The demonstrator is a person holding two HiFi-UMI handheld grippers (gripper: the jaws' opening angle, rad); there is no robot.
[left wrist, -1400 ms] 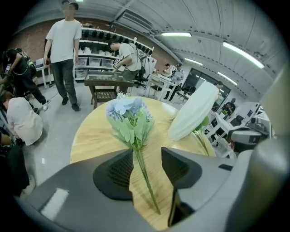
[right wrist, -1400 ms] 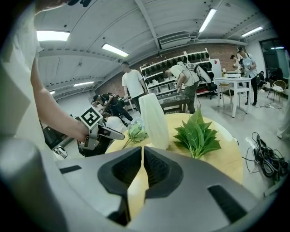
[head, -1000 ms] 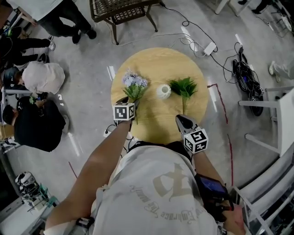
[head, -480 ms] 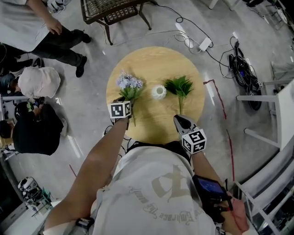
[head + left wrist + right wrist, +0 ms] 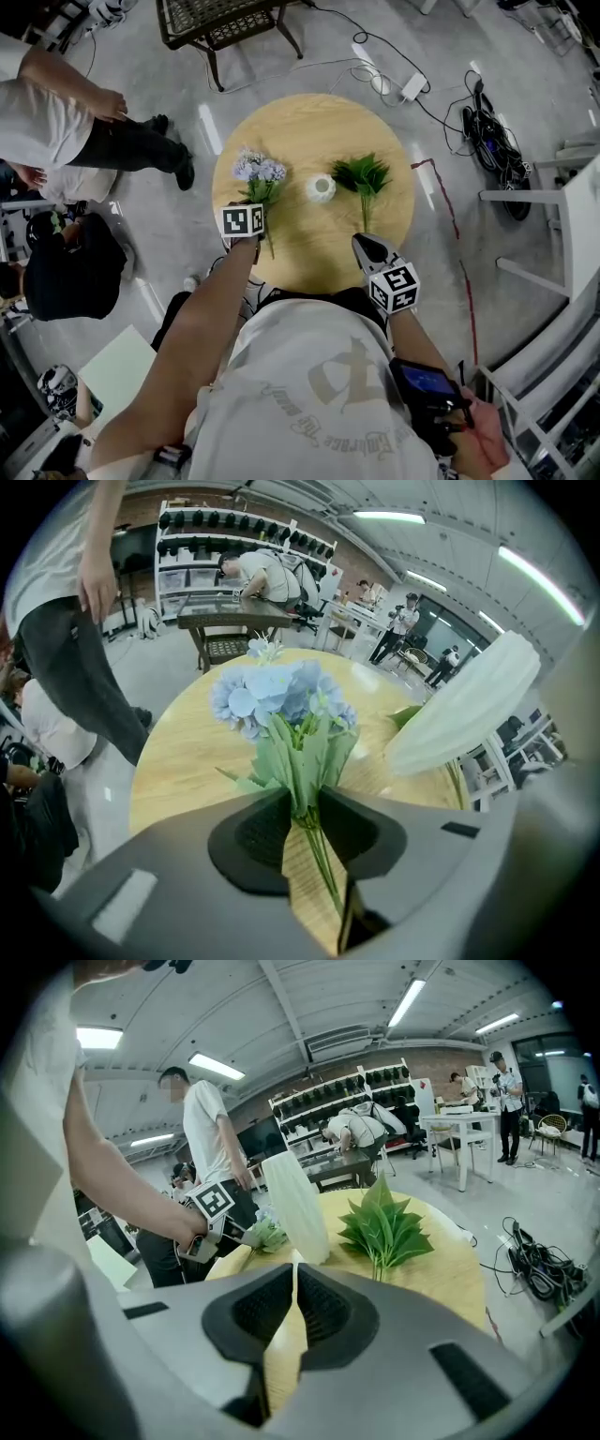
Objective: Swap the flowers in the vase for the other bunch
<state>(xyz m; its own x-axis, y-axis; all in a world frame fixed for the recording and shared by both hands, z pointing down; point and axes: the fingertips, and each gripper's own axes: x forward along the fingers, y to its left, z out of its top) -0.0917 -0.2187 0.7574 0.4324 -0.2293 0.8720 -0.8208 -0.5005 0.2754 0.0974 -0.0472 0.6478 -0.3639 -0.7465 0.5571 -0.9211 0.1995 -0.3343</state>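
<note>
Round bench (image 5: 309,127) first: your left gripper (image 5: 251,201) has just been closing and pinches the blue flowers (image 5: 259,171), left of the centre vase (image 5: 321,188). Your right gripper (image 5: 360,241) is pressed together, empty. Next, probably lift the stems into the vase.
</note>
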